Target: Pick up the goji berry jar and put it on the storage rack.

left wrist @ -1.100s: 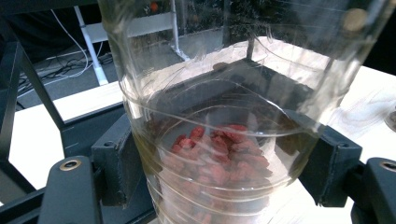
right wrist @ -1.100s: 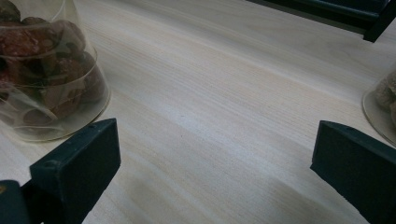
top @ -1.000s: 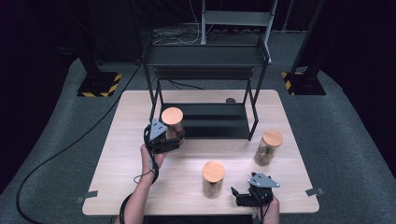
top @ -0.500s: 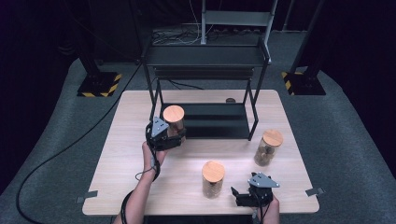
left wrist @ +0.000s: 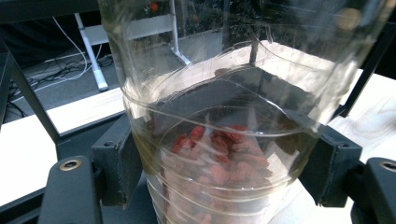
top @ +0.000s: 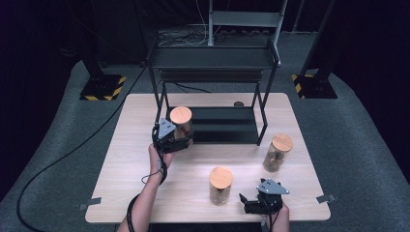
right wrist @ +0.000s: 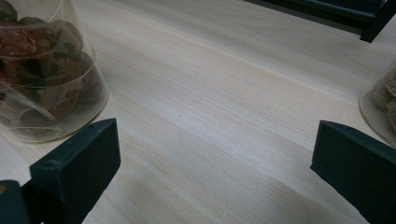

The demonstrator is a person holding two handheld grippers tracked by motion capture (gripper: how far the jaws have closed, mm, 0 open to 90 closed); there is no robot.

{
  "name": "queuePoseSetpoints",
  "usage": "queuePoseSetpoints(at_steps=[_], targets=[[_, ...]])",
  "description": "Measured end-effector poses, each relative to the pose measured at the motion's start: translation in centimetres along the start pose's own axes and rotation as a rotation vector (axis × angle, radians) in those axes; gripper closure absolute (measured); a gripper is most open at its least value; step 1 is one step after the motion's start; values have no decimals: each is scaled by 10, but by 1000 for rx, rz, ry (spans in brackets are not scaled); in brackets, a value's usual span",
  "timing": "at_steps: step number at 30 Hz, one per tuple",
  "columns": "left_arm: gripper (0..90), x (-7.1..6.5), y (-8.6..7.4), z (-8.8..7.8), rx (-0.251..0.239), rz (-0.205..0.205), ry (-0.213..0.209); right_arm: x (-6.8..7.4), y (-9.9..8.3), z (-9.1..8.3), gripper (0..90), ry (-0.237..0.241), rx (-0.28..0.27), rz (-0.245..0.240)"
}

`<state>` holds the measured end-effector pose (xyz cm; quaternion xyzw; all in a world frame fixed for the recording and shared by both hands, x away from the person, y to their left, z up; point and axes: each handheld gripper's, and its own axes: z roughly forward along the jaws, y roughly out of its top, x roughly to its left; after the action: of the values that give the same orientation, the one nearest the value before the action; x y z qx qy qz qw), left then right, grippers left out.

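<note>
A clear jar (top: 182, 126) with a round wooden lid hangs just in front of the black rack's lower shelf (top: 227, 124), and my left gripper (top: 181, 140) is shut on it. In the left gripper view the pads (left wrist: 116, 158) press on both sides of the jar (left wrist: 219, 140), which holds red dried berries. My right gripper (top: 245, 204) rests open near the table's front edge. Nothing lies between its wide jaws (right wrist: 215, 158) but bare wood.
A second lidded jar (top: 221, 184) of dark red fruit (right wrist: 42, 70) stands left of the right gripper. A third jar (top: 277, 152) stands by the rack's right leg. A small dark object (top: 238, 103) lies behind the rack. The wooden table (top: 125, 179) ends close to the right hand.
The left gripper and its jar have edged slightly toward the rack. The right gripper has stayed where it was.
</note>
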<state>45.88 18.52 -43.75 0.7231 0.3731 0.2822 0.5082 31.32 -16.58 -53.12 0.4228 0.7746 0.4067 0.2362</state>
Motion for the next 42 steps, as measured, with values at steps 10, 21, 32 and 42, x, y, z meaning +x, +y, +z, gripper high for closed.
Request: queuePoseSetpoints(at_steps=[10,21,32,42], targets=[[245,3,4,5,-7,-6,3,0,0,0,3,2,1,1],[245,2,8,13,-9,0,4,0,0,0,2,8,1,1],[245,8,8,18,-13,-14,8,0,0,0,2,8,1,0],[245,8,10,25,-14,-8,13,-1,0,0,2,7,-2,2]])
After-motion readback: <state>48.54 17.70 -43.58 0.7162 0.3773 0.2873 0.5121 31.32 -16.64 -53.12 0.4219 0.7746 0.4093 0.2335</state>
